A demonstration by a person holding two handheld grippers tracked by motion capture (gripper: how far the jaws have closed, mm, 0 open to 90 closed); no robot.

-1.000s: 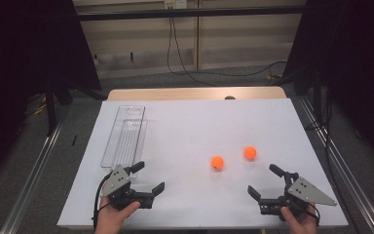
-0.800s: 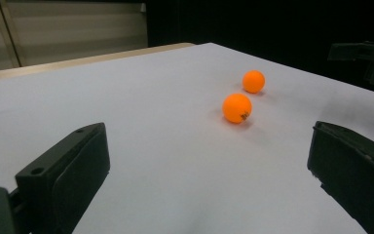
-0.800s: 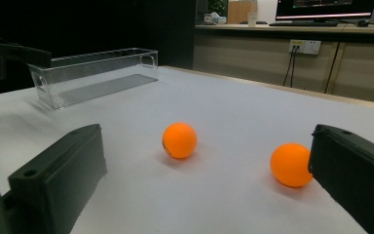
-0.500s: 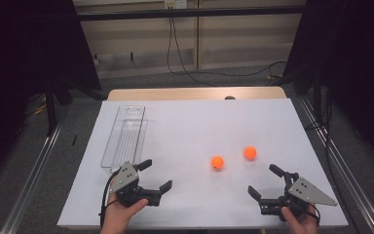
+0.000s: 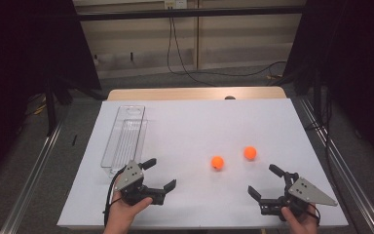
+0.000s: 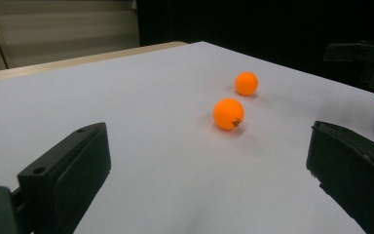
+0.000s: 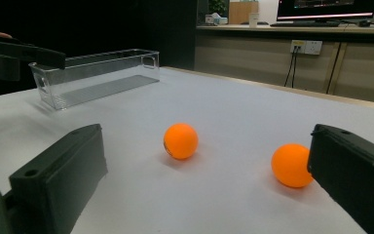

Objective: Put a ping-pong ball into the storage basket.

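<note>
Two orange balls lie on the white table [image 5: 195,126]: one [image 5: 217,163] near the middle, the other [image 5: 250,153] a little right and farther back. My left gripper [image 5: 158,173] stands open at the front left, its jaws pointing right toward the balls; its own view shows the nearer ball [image 6: 228,113] and the farther ball [image 6: 246,83] ahead. My right gripper [image 5: 266,181] is open at the front right, with nothing between its jaws. In the right gripper view, one ball [image 7: 180,141] sits ahead and the other ball [image 7: 292,165] lies beside the right jaw.
A clear plastic bin [image 5: 125,139] lies lengthwise along the table's left side, just behind the left gripper, and shows as the clear bin [image 7: 95,75] in the right gripper view. Cables run over the floor beyond the table's far wooden edge [image 5: 195,92].
My left gripper has moved right and slightly forward, toward the nearer ball. The right gripper and both balls have stayed where they were.
</note>
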